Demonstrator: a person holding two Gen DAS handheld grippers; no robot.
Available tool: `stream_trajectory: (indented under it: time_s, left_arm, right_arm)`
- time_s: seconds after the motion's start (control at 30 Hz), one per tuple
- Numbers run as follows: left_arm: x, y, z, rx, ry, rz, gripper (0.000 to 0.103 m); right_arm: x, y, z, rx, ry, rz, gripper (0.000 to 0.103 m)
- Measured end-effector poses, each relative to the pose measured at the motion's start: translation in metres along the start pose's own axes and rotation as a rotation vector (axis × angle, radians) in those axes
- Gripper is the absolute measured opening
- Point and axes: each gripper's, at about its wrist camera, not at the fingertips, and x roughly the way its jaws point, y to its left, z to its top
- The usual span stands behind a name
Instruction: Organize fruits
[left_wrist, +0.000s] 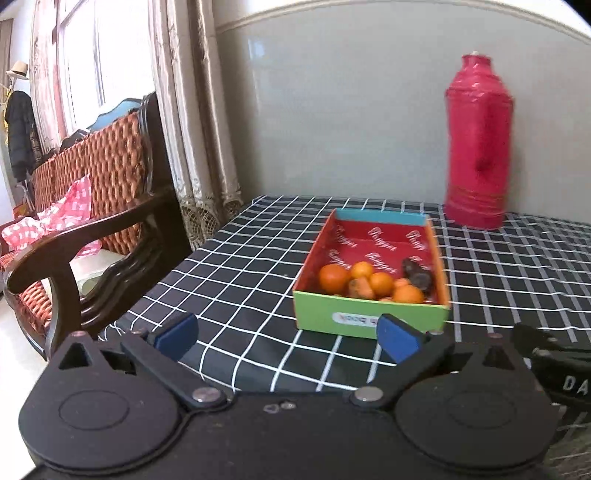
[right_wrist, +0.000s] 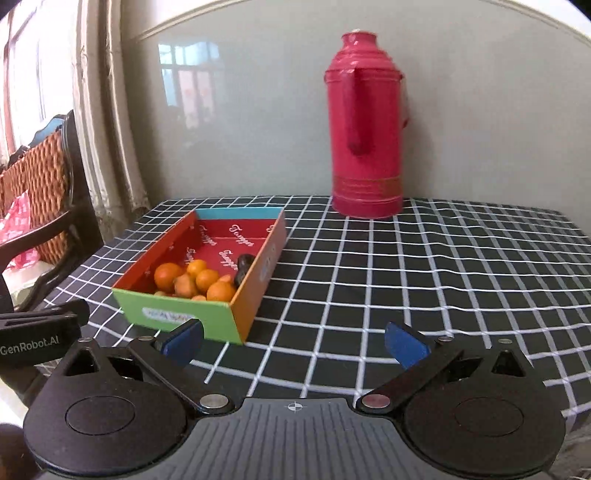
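Left wrist: one box (left_wrist: 371, 317), roughly six oranges (left_wrist: 333, 278), one dark fruit (left_wrist: 417, 275); left gripper (left_wrist: 288, 338), right gripper (right_wrist: 293, 341) both apart, empty.

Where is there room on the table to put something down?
The checked tablecloth is bare right of the box, in front of the red thermos. Inside the box, the far half is free; the oranges crowd the near end.

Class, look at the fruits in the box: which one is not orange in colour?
The dark, nearly black fruit against the box's right wall; every other fruit, like the large orange, is orange.
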Motion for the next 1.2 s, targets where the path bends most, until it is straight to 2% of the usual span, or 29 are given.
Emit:
stream_trajectory:
  time_s: [0.2,0.53,0.73,1.2]
  left_arm:
    - [-0.029,0.0,0.002,-0.005,-0.041,-0.04,0.097]
    - [-0.044,-0.001,-0.002,-0.015,-0.05,-0.065,0.097]
    - [-0.049,0.0,-0.001,-0.018,-0.054,-0.072,0.097]
    - [-0.033,-0.004,-0.004,-0.015,-0.026,-0.087,0.097]
  right_arm:
    - [-0.046,-0.001,-0.005,0.034,-0.034,-0.018,0.103]
    - [-0.078,-0.007,-0.005,0.064,-0.082,-0.037,0.103]
    - [-0.082,-0.008,-0.003,0.072,-0.09,-0.041,0.103]
    - [-0.064,-0.008,-0.004,0.065,-0.06,-0.044,0.103]
